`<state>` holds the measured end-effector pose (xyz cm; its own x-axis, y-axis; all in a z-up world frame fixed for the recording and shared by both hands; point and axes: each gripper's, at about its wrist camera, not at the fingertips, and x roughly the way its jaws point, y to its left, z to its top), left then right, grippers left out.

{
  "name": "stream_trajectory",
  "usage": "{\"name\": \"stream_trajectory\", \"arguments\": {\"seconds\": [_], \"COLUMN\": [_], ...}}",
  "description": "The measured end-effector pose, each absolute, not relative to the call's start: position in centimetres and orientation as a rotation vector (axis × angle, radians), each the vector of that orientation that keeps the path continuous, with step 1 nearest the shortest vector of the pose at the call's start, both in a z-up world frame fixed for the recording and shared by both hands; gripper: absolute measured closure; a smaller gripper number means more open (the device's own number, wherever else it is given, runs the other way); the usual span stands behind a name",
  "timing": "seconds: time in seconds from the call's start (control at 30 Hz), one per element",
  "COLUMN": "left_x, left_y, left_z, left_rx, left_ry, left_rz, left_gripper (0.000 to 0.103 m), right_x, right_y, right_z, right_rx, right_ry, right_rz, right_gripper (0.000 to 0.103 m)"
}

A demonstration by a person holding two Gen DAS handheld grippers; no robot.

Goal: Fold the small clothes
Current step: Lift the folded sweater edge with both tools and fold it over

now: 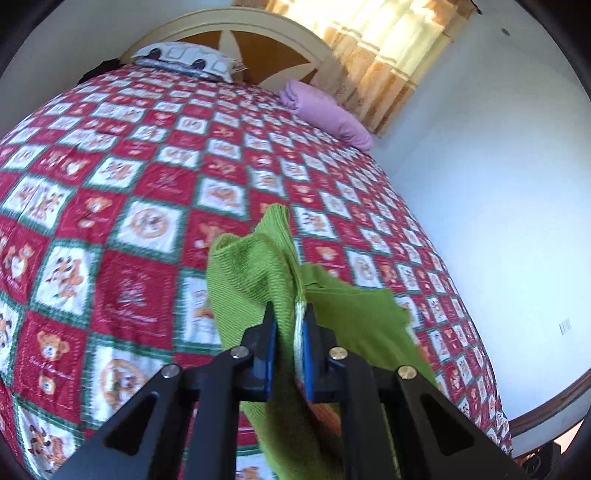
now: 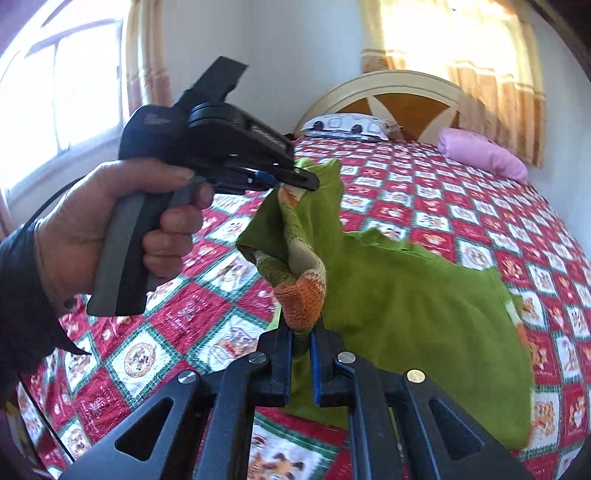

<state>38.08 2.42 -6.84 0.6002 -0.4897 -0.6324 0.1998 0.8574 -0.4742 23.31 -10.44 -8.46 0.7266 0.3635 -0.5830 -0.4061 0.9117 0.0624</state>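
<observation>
A small green knitted garment (image 2: 399, 295) with an orange and cream striped cuff (image 2: 301, 295) hangs in the air above the bed, held up between both grippers. The right gripper (image 2: 300, 341) is clamped on the fabric just below the orange cuff, its blue-padded fingers pressed against the cloth from either side. The left gripper (image 1: 290, 321) pinches another edge of the same garment, where a pale seam runs between its fingers; in the right wrist view the same left gripper (image 2: 295, 181) shows side-on, with the person's left hand (image 2: 122, 229) wrapped around its grey handle. Loose green fabric droops to the right of both grips. Beneath lies a red, white and green checked quilt (image 1: 147, 221) with teddy-bear squares. A pink pillow (image 1: 325, 114) and a patterned pillow (image 1: 188, 59) rest near the rounded headboard (image 1: 236, 33), and sunlit curtains (image 1: 384, 48) hang beyond.
</observation>
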Motion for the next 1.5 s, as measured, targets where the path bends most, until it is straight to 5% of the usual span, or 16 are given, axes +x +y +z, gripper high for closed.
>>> {"name": "stream_trajectory", "arguments": {"seconds": [0.6,1.5], "left_x": [38.9,40.5], "left_y": [-8.7,-23.4], "left_z": [-4.5,-12.3], "left_rx": [-0.302,-0.158], "left_ry": [0.831,0.990], "left_rz": [-0.546,-0.636], "left_gripper": [0.091,0.091], "right_x": [22.1,21.4], "right_y": [-21.6,-31.9], "right_z": [-7.5,-14.9], "right_rx": [0.191,0.465], "right_ry": [0.625,0.806], "right_rz": [0.342,0.184], "right_gripper": [0.096,0.096]}}
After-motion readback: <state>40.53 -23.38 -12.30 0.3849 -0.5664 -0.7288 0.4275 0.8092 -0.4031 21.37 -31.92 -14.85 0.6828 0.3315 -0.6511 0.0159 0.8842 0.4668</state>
